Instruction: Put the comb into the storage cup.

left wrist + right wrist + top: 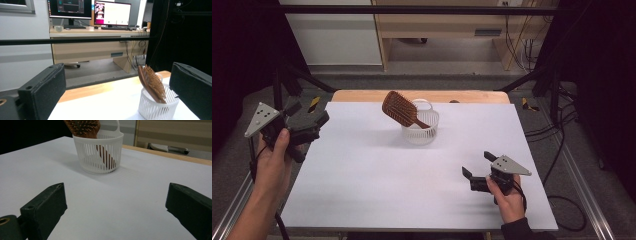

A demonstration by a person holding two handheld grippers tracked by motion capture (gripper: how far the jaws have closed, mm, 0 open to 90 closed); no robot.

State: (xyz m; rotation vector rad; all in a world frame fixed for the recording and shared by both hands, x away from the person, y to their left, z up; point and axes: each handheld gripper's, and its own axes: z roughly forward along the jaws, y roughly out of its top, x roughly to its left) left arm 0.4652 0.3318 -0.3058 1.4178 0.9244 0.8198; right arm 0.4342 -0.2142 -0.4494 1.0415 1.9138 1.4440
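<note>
Wooden hairbrush [399,108] stands handle-down in white slotted basket [421,127], far-centre of white table [362,175]. Left gripper [307,125] & right gripper [477,167] both gape wide, well apart from it; desk w/ monitors [90,10] behind, prob. unrelated.

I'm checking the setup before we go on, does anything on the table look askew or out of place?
Only the wooden hairbrush: it stands handle-down in the white basket, leaning left, its bristled head well over the rim. The basket is upright, and nothing looks spilled or damaged.
</note>
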